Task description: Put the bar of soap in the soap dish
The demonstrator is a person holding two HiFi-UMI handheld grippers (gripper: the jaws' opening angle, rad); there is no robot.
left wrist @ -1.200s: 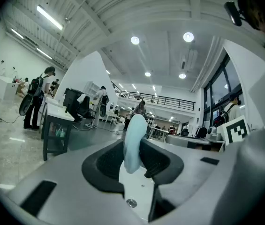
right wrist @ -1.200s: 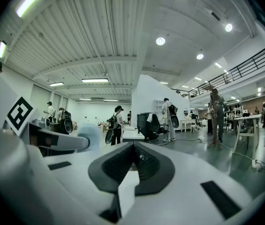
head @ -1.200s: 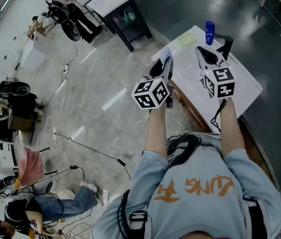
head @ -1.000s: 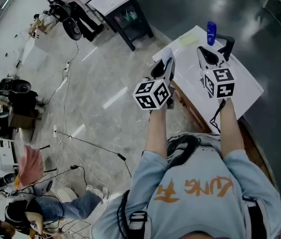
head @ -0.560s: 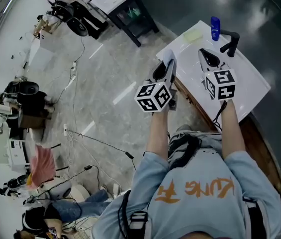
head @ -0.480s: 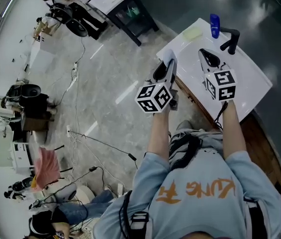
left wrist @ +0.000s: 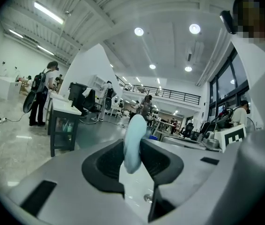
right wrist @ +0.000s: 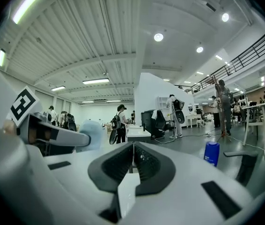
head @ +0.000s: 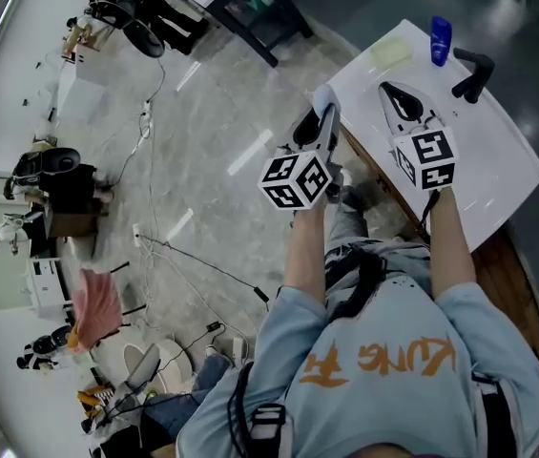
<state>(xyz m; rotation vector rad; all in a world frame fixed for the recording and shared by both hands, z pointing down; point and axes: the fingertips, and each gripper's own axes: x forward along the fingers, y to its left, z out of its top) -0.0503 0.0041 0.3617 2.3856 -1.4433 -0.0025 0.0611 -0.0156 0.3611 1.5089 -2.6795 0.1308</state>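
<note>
L tongs (left wrist: 132, 146) clamped on the bar of soap (left wrist: 135, 134). It's a pale blue rounded bar, stood on edge btw the two pads, w/ its top end poking up past the tips. In head view the bar sits at the very tip of the L tongs, right at the near-left edge of the white desk (head: 498, 160), above the desk surface and not touching it.

R tongs (right wrist: 132, 150) pinched together w/ nothing btw them. In head view they're over the desk top, beside the L tongs and a bit apart, both pointing the same way toward the far side of the desk. Each has its marker cube at the hand end. From the R gripper view the soap shows off to the left in the L tongs, clear of the R tongs.

On the desk, far side:
- blue bottle (head: 441, 41), upright
- black bent fitting (head: 472, 72), just right of the bottle
- pale yellow flat block (head: 390, 52), left of the bottle near the far-left corner; can't tell if this is the soap dish

All three are well apart from the soap.

Bkgd: grey floor (head: 202, 141) w/ cables (head: 202, 265), dark table (head: 264, 12), and people standing in an open hall.
</note>
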